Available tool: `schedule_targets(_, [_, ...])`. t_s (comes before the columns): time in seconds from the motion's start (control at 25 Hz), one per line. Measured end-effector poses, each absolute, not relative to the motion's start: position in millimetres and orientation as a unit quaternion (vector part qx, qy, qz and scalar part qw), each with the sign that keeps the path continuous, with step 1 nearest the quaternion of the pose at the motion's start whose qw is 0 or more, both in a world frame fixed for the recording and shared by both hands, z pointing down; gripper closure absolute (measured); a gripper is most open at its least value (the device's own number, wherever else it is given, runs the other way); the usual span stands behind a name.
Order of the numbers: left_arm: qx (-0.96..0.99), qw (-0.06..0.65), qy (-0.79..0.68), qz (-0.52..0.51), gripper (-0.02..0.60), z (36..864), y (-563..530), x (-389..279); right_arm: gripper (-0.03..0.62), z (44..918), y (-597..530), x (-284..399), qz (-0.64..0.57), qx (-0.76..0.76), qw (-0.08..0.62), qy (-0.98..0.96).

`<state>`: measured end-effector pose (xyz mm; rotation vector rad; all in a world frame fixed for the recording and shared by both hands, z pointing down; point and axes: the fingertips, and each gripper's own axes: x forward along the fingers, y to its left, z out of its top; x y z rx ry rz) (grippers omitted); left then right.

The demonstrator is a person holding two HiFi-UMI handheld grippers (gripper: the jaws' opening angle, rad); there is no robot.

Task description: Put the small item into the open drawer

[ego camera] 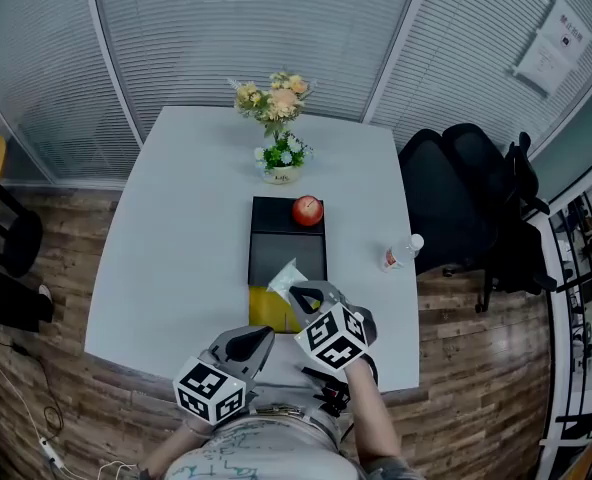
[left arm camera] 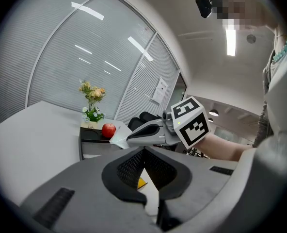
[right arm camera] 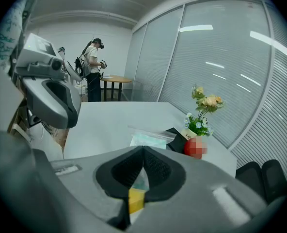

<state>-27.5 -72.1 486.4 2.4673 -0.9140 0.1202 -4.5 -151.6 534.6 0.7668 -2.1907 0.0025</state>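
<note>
The right gripper, clamped on the bag, hung over the open drawer, the left gripper closed and empty; the next move probably meant lowering the bag in and parting the jaws.

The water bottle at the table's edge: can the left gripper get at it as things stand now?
Probably not directly. The right gripper, shut on a clear packet, stands between the left gripper and the water bottle; the left's jaws are also shut.

An office: blind-covered glass walls, white table, black office chair.
</note>
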Motion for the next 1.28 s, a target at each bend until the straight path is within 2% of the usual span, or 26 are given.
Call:
schedule_targets(0.56, [0.899,0.261,-0.351,0.036,0.583,490.4,-71.1,-39.3,0.589,579.3,-139.6,-10.0,0.023,0.279,0.411,-0.868])
schedule_targets(1.28, [0.896,0.262,-0.357,0.032,0.583,489.5,-72.3,-42.9,0.589,687.5,-119.4,-23.0,0.017,0.137,0.501,-0.855])
